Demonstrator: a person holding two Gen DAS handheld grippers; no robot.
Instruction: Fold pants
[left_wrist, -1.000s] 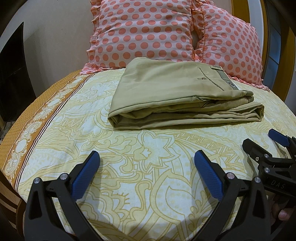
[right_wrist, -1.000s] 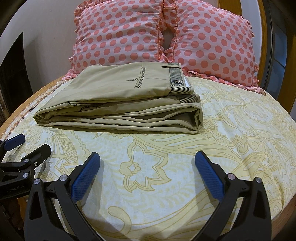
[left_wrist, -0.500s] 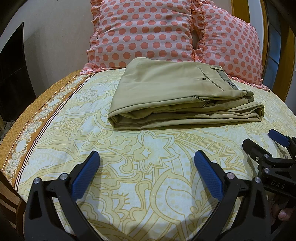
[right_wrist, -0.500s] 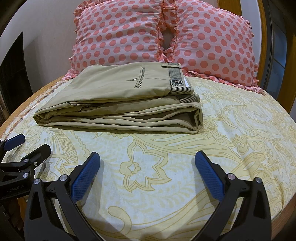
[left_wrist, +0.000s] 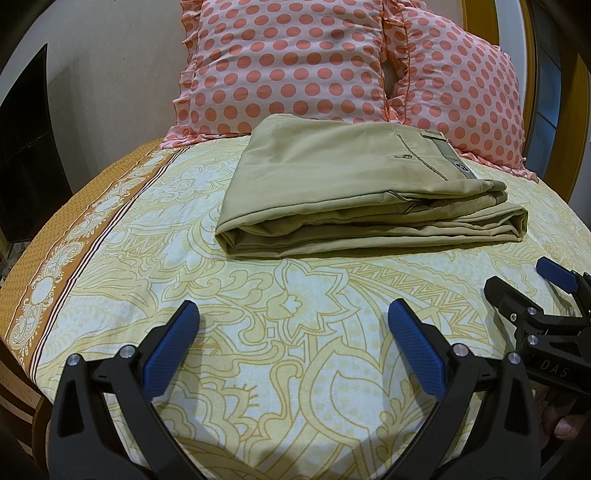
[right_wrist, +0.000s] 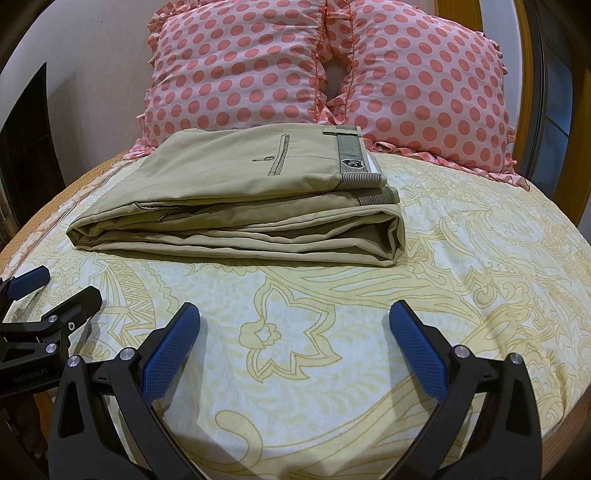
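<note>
Khaki pants (left_wrist: 354, 192) lie folded in a flat stack on the bed, waistband and back pocket on top at the right; they also show in the right wrist view (right_wrist: 240, 206). My left gripper (left_wrist: 293, 325) is open and empty, low over the sheet, well short of the pants. My right gripper (right_wrist: 295, 325) is open and empty, also short of the pants. Each gripper appears at the edge of the other's view: the right one (left_wrist: 524, 284) and the left one (right_wrist: 59, 288).
The bed has a yellow floral sheet (left_wrist: 295, 302) with an orange border (left_wrist: 55, 236) at the left. Two pink polka-dot pillows (right_wrist: 236, 70) (right_wrist: 424, 85) stand right behind the pants. A wooden frame (right_wrist: 565, 173) rises at the right.
</note>
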